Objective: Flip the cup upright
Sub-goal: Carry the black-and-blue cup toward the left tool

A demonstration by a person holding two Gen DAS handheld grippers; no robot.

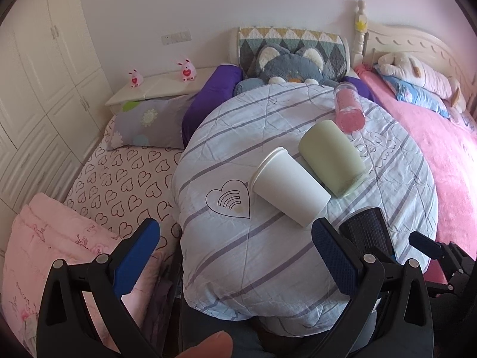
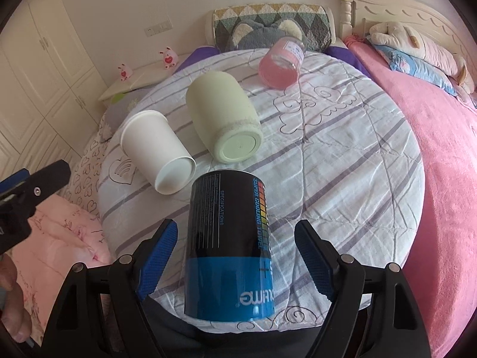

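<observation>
Several cups lie on their sides on a round striped quilt (image 1: 238, 253). A white paper cup (image 1: 287, 186) (image 2: 158, 155) lies beside a pale green cup (image 1: 332, 158) (image 2: 223, 116). A clear pink cup (image 1: 348, 110) (image 2: 281, 62) lies farther back. A black and blue can-shaped cup (image 2: 229, 247) (image 1: 368, 228) lies nearest. My right gripper (image 2: 235, 256) is open, its jaws on either side of the black and blue cup without touching it. My left gripper (image 1: 235, 256) is open and empty, just short of the white cup.
The quilt lies on a bed with a heart-print sheet (image 1: 125, 182), a pink blanket (image 2: 447, 179) at the right and a folded pink quilt (image 1: 44, 253) at the left. Plush toys (image 1: 286, 65) and pillows lie at the headboard. White wardrobes (image 1: 38, 89) stand at the left.
</observation>
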